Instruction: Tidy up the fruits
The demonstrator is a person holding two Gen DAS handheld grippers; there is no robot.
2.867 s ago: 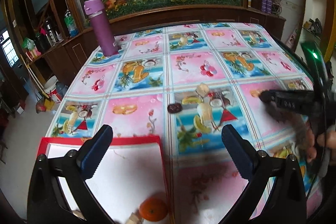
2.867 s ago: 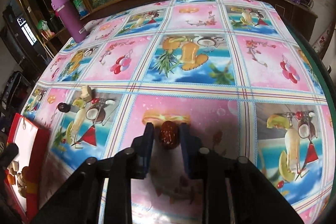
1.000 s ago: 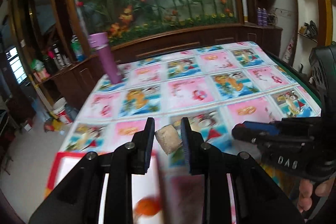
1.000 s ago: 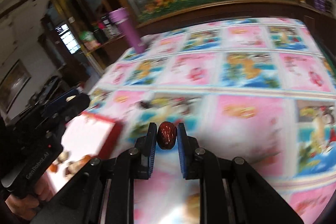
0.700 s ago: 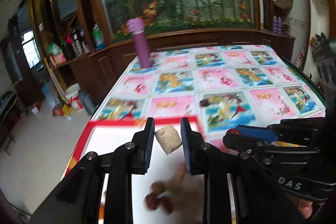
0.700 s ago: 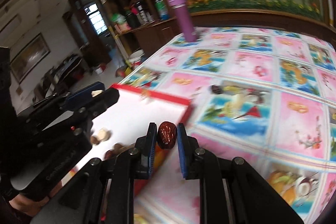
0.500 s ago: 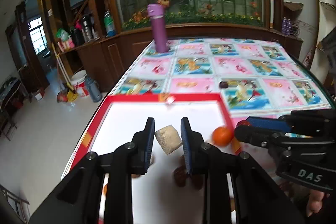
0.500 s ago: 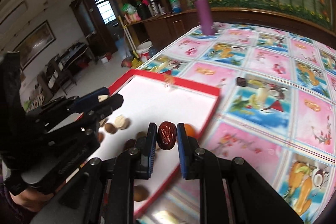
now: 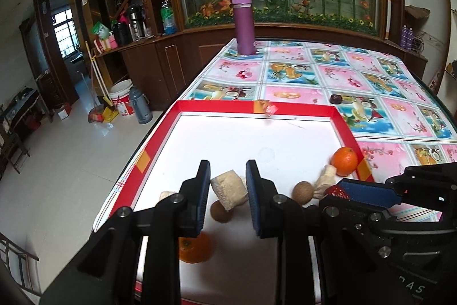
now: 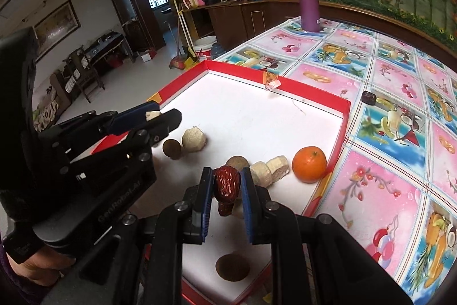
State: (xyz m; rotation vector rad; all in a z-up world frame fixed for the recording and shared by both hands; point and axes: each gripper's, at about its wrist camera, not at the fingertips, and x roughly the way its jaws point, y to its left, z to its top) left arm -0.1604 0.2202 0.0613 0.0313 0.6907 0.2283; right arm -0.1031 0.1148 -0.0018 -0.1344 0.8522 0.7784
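Observation:
A red-rimmed white tray (image 9: 257,106) (image 10: 340,116) lies at the table's left edge. My left gripper (image 9: 228,182) is shut on a pale banana piece (image 9: 229,190) and holds it above the tray's near part. My right gripper (image 10: 227,186) is shut on a red date (image 10: 226,185) above the tray, close beside the left gripper (image 10: 160,116). In the tray lie an orange (image 9: 344,161) (image 10: 309,163), a second orange (image 9: 195,249), several banana pieces (image 10: 270,169) and several brown round fruits (image 10: 172,149). A dark fruit (image 9: 336,98) (image 10: 368,97) lies on the tablecloth beyond the tray.
A purple bottle (image 9: 244,22) (image 10: 309,2) stands at the table's far left corner. The table edge drops to the floor just left of the tray. A wooden cabinet runs along the far side.
Both grippers have swung left from the tablecloth to over the tray, the left still holding the banana piece and the right the date. They have come lower over the tray.

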